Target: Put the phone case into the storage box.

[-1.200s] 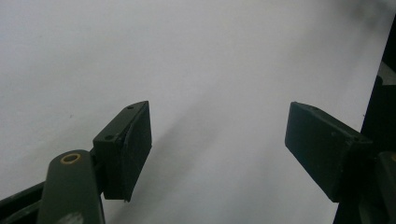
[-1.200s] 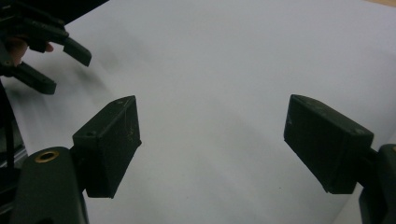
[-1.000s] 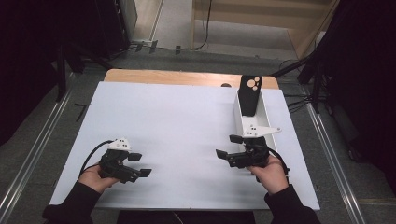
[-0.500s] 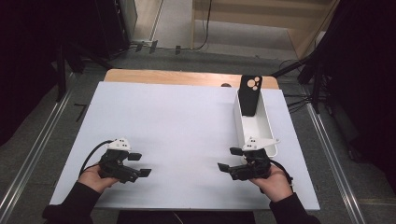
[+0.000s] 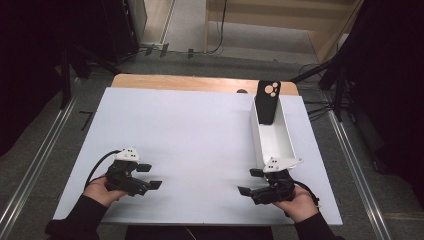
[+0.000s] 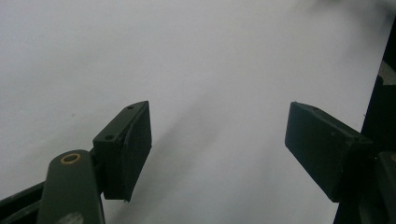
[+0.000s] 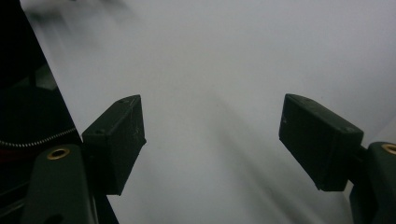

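Left gripper (image 5: 147, 176): low over the white bench (image 5: 190, 135) at its near left corner, fingers (image 6: 123, 149) spread apart, nothing between them.
Right gripper (image 5: 250, 182): near right, just below the white tray (image 5: 287, 145), fingers wide, empty.
Phone case (image 5: 266, 102): black, propped upright at the tray's far end.

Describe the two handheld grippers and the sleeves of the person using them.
Both the left gripper and the right gripper are black, two-jawed tools, each topped by a grey three-cornered plate with small dark dots. A black cable loops out behind the left one. Close up, the jaws end in flat, rectangular black pads on arms with brass-coloured pivot rings. The person wears long black sleeves reaching the wrists.
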Demonstrator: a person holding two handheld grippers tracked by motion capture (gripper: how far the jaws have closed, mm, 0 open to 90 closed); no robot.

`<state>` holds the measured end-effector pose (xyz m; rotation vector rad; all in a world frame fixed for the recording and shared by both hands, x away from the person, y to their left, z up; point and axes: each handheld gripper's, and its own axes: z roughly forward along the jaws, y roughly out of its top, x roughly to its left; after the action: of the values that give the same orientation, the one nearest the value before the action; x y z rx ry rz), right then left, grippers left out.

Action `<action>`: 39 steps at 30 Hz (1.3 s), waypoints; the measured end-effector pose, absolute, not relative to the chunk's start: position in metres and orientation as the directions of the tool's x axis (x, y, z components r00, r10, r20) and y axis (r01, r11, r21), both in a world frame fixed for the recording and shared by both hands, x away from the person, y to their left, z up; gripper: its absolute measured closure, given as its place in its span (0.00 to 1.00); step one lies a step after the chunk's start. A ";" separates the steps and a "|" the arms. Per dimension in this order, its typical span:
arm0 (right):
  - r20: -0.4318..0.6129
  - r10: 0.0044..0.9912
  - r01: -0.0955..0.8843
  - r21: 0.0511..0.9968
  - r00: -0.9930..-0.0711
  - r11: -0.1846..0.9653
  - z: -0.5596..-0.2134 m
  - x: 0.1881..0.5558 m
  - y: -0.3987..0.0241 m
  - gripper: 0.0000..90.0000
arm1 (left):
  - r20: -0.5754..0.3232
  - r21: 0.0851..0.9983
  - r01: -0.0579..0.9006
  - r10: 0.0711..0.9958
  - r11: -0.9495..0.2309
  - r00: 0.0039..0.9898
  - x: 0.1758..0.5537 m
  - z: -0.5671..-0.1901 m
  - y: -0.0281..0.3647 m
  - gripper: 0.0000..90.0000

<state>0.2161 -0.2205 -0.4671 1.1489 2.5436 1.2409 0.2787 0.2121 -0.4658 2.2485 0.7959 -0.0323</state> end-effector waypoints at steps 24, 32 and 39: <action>0.241 0.695 0.655 0.628 -0.677 0.420 -0.491 0.216 -0.245 0.24 | -0.251 0.637 0.553 0.534 -0.537 0.808 0.278 -0.466 0.213 0.26; 0.239 0.693 0.652 0.629 -0.681 0.424 -0.491 0.216 -0.245 0.24 | -0.249 0.636 0.551 0.533 -0.540 0.809 0.277 -0.466 0.213 0.26; 0.237 0.697 0.654 0.626 -0.677 0.424 -0.490 0.215 -0.245 0.24 | -0.247 0.635 0.549 0.530 -0.543 0.811 0.277 -0.467 0.212 0.26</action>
<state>0.2154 -0.2455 -0.4903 1.2354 2.6004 1.1023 0.2773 0.2124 -0.4666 2.2579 0.7896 -0.0323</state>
